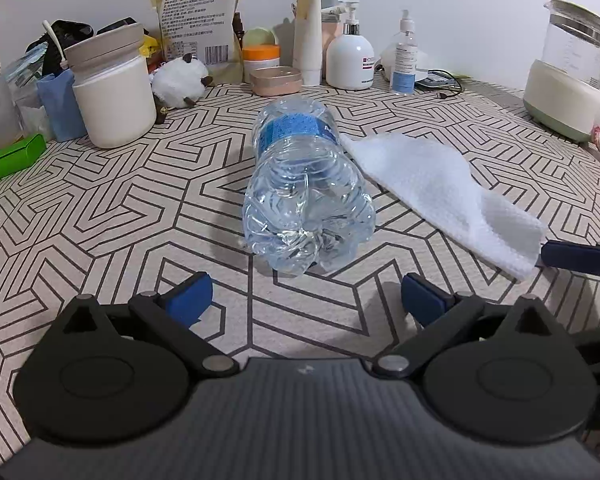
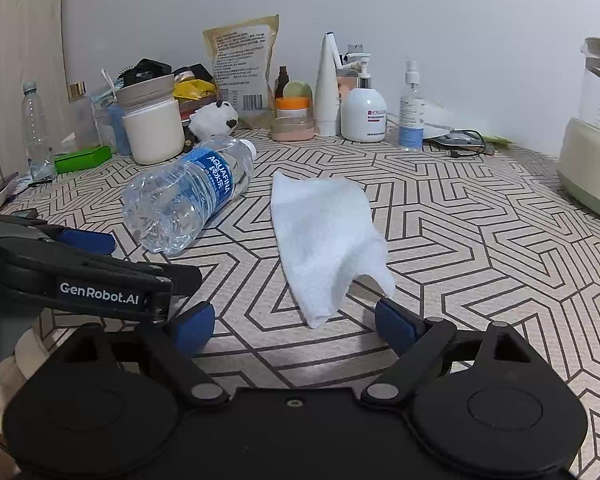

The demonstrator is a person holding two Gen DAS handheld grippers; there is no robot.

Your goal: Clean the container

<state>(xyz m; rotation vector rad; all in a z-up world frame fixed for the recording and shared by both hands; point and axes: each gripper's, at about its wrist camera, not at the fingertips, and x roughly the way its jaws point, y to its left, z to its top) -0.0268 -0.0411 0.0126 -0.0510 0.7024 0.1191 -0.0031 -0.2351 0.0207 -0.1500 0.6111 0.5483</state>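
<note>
A clear plastic water bottle (image 1: 306, 184) with a blue label lies on its side on the patterned table, its base toward my left gripper (image 1: 306, 300), which is open and empty just short of it. The bottle also shows in the right wrist view (image 2: 188, 196). A white cloth (image 1: 440, 184) lies right of the bottle, one corner lifted off the table. My right gripper (image 2: 296, 320) is open and empty, with the cloth's (image 2: 328, 236) near corner between its fingers. A blue right fingertip (image 1: 572, 256) shows beside the cloth in the left wrist view.
Along the back wall stand a white canister (image 1: 112, 92), a pump bottle (image 1: 350, 56), a spray bottle (image 1: 404, 56), a food pouch (image 1: 198, 20) and small jars. A glass kettle (image 1: 568, 72) stands at right. A green box (image 1: 12, 158) lies at left.
</note>
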